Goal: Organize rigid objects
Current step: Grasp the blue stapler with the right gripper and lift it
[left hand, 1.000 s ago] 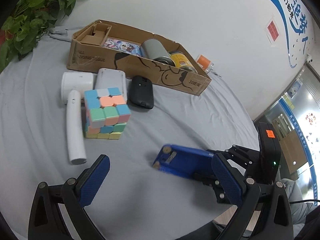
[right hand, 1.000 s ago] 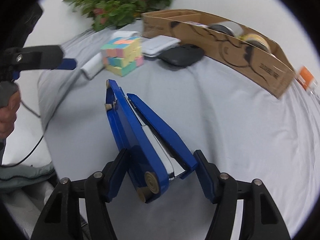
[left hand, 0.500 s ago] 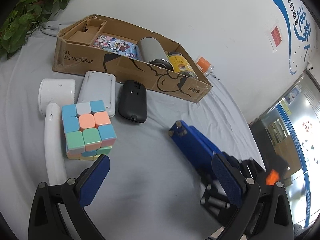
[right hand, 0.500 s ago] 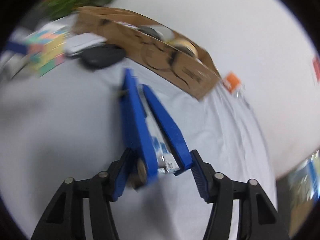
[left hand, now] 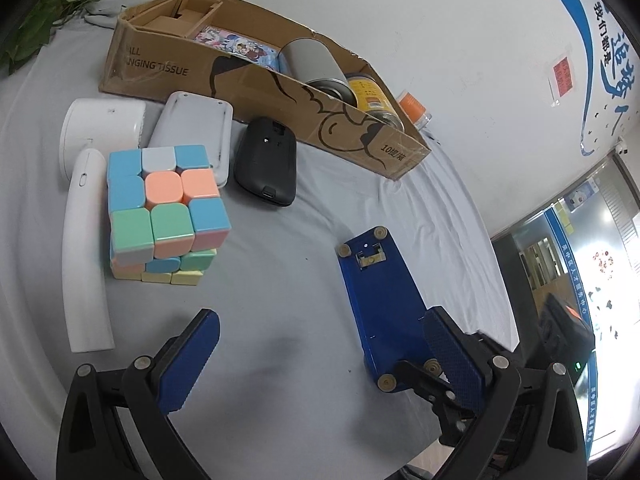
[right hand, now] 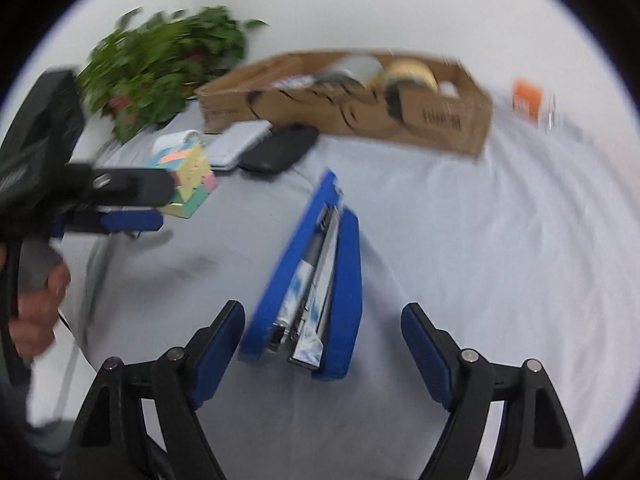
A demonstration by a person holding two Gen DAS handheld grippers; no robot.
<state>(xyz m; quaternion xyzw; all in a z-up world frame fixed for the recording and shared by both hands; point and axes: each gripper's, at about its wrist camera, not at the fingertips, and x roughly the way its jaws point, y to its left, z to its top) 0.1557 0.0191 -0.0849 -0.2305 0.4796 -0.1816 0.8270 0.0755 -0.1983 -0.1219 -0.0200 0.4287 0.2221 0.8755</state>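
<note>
Where grey cloth covers the worktop (left hand: 280, 360), listed largest to smallest, all placed from the cardboard box (left hand: 256, 80):

- Cardboard box, one: at back; inside, two cans, one printed pack, one small carton.
- Blue stapler (right hand: 316, 280), one: well in front of box, lying on cloth, long axis running away from right gripper (right hand: 322, 352) toward box. Rear end between right jaws, which are opening and clear of both flanks, not pressing. Nearer the right hand; in left-wrist view, beside the right-hand pad.
- White handheld device (left hand: 86, 216), one: front-left of box.
- Pastel puzzle cube (left hand: 164, 212), one: just beside that device.
- Pale flat remote-like unit (left hand: 196, 128), one: just in front of box.
- Black mouse (left hand: 266, 160), one: beside it.
- Left gripper (left hand: 320, 364): jaws wide apart, empty, short of cube.

Judged: stapler next for boxing.
</note>
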